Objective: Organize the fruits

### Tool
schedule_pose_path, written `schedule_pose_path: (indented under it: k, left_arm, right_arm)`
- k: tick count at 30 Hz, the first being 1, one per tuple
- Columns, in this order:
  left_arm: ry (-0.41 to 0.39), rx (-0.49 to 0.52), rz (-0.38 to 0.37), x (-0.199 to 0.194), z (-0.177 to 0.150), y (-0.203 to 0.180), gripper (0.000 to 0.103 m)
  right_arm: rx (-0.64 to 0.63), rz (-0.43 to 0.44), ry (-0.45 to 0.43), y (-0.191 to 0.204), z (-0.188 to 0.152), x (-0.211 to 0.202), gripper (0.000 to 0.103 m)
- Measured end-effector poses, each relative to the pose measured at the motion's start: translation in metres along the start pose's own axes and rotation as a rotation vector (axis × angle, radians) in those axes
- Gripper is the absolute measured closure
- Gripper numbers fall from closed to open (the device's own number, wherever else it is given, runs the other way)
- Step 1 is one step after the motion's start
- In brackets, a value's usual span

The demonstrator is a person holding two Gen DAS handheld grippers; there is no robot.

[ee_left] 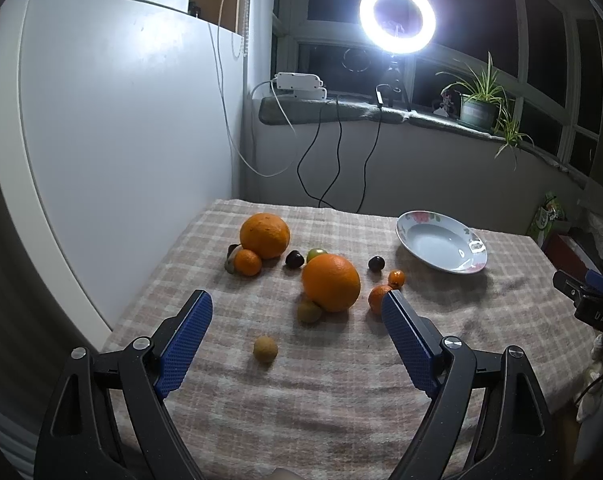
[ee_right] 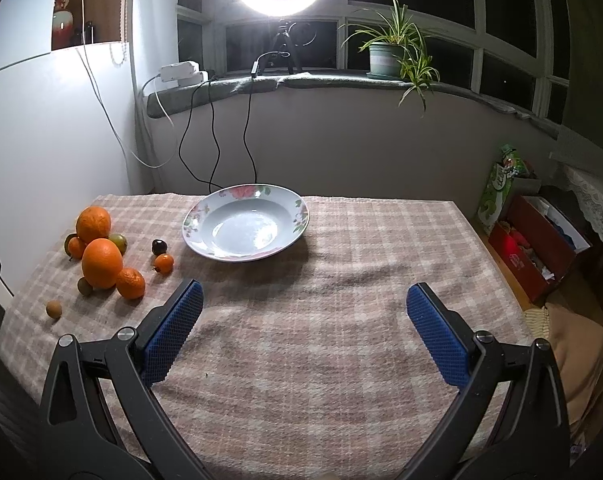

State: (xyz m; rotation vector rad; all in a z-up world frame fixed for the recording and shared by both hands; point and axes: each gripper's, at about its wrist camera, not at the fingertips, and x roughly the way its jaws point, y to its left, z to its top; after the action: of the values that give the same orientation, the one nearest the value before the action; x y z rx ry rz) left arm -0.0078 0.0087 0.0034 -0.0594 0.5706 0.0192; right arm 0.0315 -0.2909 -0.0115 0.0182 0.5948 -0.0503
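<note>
Fruits lie scattered toward the table's [ee_right: 341,264] left edge, none yet in the empty floral plate [ee_right: 297,216] near the far edge. Judging by the layout, start with the lone longan [ee_left: 265,349]: it sits clear of the others, just ahead of the left gripper [ee_left: 297,312], between its spread fingers. The right gripper [ee_right: 303,300] hovers released over bare cloth, nearer the plate.

Loose fruits [ee_left: 331,282] clustered on checked cloth, floral plate [ee_right: 245,222] empty, apart
</note>
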Motion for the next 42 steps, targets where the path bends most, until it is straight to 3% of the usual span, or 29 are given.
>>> schedule_pose_path:
  k: [42]
  left_arm:
    - [0.001, -0.013, -0.021, -0.0037, -0.0005, -0.0013, 0.016]
  right_arm:
    - [-0.018, -0.002, -0.011, 0.0080, 0.0014, -0.0037, 0.000]
